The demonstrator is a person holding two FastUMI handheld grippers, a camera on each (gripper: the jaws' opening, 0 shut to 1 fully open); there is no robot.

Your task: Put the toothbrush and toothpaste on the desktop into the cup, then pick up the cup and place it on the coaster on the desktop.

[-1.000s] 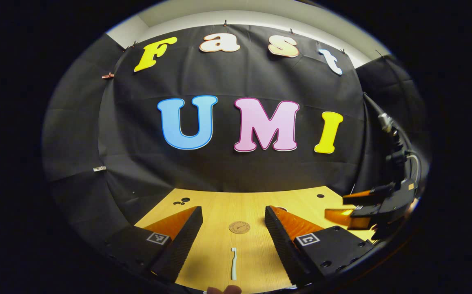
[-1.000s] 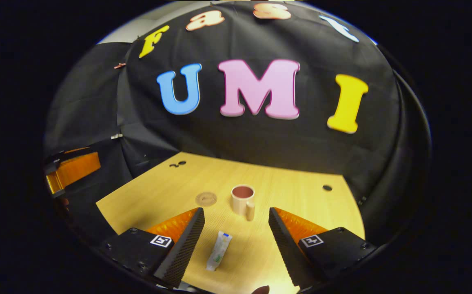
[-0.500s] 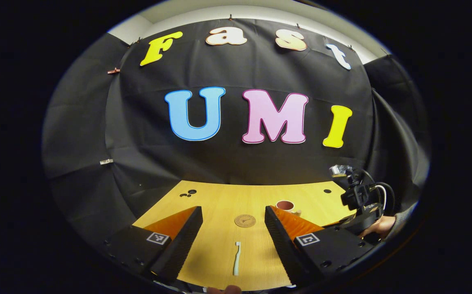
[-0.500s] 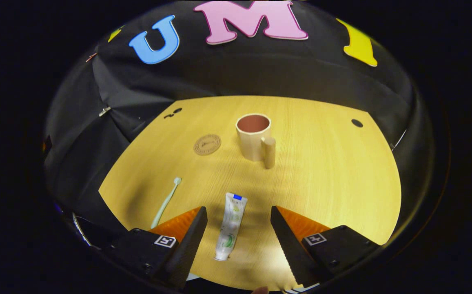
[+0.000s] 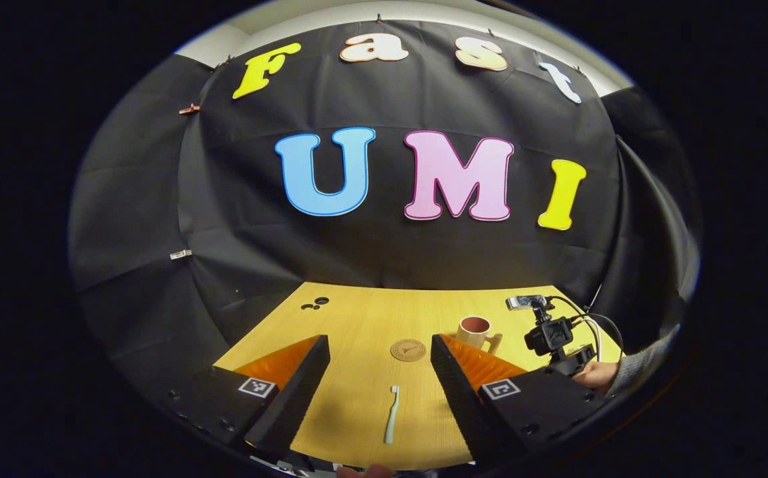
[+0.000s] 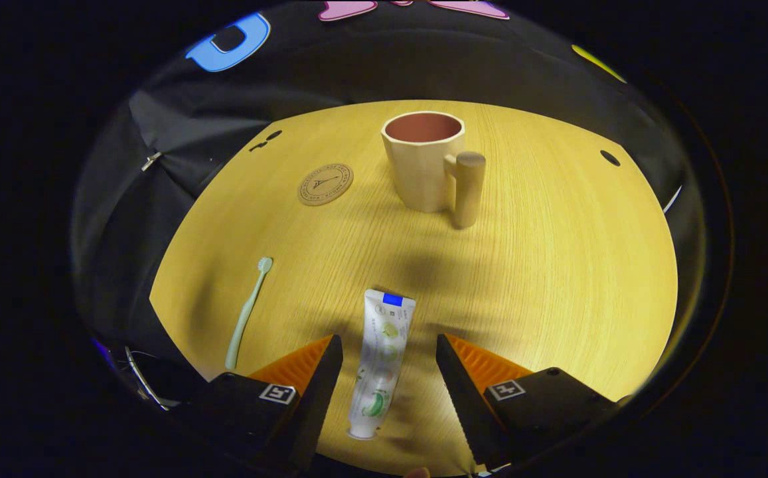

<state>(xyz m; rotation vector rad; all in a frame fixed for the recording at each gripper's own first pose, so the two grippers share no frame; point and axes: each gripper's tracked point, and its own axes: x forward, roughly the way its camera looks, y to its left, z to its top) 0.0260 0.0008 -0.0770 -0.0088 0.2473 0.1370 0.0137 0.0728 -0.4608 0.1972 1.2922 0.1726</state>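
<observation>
A white toothpaste tube (image 6: 380,362) lies flat on the wooden desktop (image 6: 556,265), between the spread fingers of my open right gripper (image 6: 389,348), untouched. A pale green toothbrush (image 6: 246,313) lies to its left. Farther off stands a beige cup (image 6: 425,161) with a reddish inside and a thick handle (image 6: 468,188), and left of it the round cork coaster (image 6: 325,184). In the left gripper view, my open left gripper (image 5: 379,348) hovers above the toothbrush (image 5: 391,413), with the coaster (image 5: 408,350) and the cup (image 5: 476,330) beyond. The right gripper's body (image 5: 551,335) and a hand (image 5: 597,376) are at the right.
Black cloth walls the booth behind and on both sides of the desktop. Small dark holes mark the desktop near its far left (image 6: 265,139) and far right (image 6: 609,158) corners. Bare wood stretches right of the cup and the tube.
My right gripper has dropped and tilted down toward the desktop, bringing the toothpaste tube between its fingers. The left gripper has shifted slightly, the toothbrush staying below it.
</observation>
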